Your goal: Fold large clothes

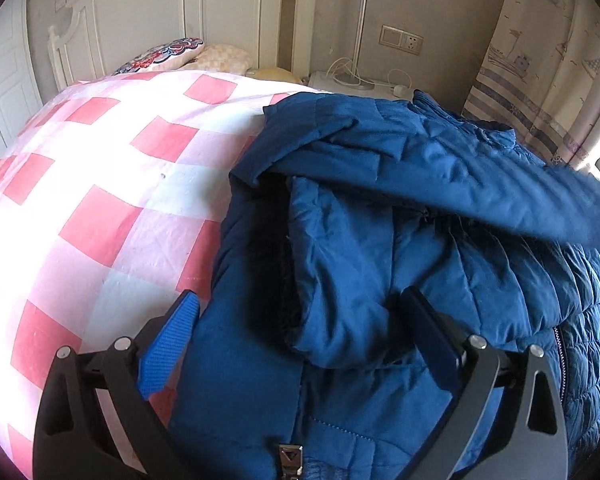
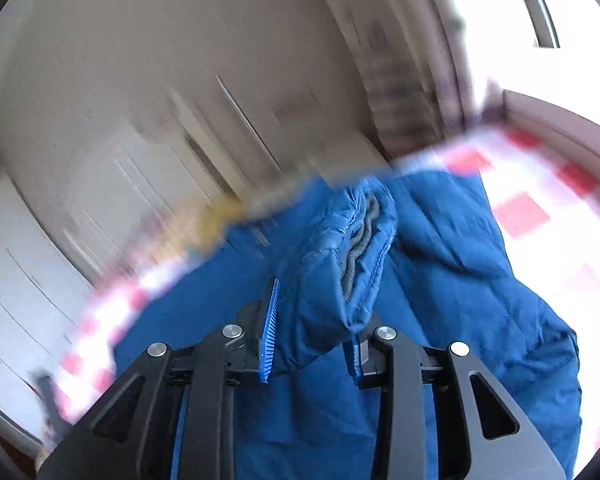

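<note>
A: Where was the jacket [image 1: 380,240]?

B: It lay rumpled on the checked bedspread [image 1: 100,200], one sleeve [image 1: 440,168] draped across its body.

A: And the left gripper [image 1: 300,312]?

B: Its jaws were spread wide above the jacket's near part, clamping nothing; one blue pad [image 1: 168,348] was over the jacket's edge beside the bedspread.

A: The right gripper [image 2: 314,332]?

B: It was clenched on the cuff [image 2: 336,264]; the padded fabric bulged out between its pads. That view was blurred.
</note>
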Available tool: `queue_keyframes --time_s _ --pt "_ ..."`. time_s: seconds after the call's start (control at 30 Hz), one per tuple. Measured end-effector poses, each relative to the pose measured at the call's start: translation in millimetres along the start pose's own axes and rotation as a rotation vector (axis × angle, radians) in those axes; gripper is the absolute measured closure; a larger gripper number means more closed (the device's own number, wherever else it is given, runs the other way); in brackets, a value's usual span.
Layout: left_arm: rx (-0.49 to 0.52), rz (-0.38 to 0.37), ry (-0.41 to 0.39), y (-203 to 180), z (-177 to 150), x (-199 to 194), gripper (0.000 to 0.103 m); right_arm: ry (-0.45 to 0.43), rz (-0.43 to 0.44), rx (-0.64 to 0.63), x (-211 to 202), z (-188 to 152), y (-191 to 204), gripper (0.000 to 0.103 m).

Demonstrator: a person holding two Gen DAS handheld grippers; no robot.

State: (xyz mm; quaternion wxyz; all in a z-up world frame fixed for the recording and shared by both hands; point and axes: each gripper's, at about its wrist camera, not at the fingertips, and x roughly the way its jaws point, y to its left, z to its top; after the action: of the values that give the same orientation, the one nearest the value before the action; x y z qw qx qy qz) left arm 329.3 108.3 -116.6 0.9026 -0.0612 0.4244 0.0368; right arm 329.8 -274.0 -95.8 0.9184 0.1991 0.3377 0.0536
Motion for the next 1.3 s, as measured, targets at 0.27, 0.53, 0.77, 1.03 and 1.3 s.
queue_keyframes --time_s 0.27,0.53,0.77,1.03,1.3 --pt "-0.003 -0.001 0.003 1 0 0 0.002 -0.097 -0.167 0.103 -26 -1 -20 0.033" --pt "-0.003 0.001 0.004 0 0 0 0.002 -0.11 -0.225 -0.353 -8 0 71 0.033" --pt "-0.013 -0.001 -0.005 2 -1 -2 0.002 0.051 -0.347 -0.424 53 -22 58 0.023" --pt "0.034 -0.064 -0.149 -24 33 -57 0.003 0.056 -0.363 -0.448 59 -29 58 0.021" --pt "0.129 -0.023 -0.007 -60 80 16 0.003 0.062 -0.347 -0.439 57 -28 57 0.017"
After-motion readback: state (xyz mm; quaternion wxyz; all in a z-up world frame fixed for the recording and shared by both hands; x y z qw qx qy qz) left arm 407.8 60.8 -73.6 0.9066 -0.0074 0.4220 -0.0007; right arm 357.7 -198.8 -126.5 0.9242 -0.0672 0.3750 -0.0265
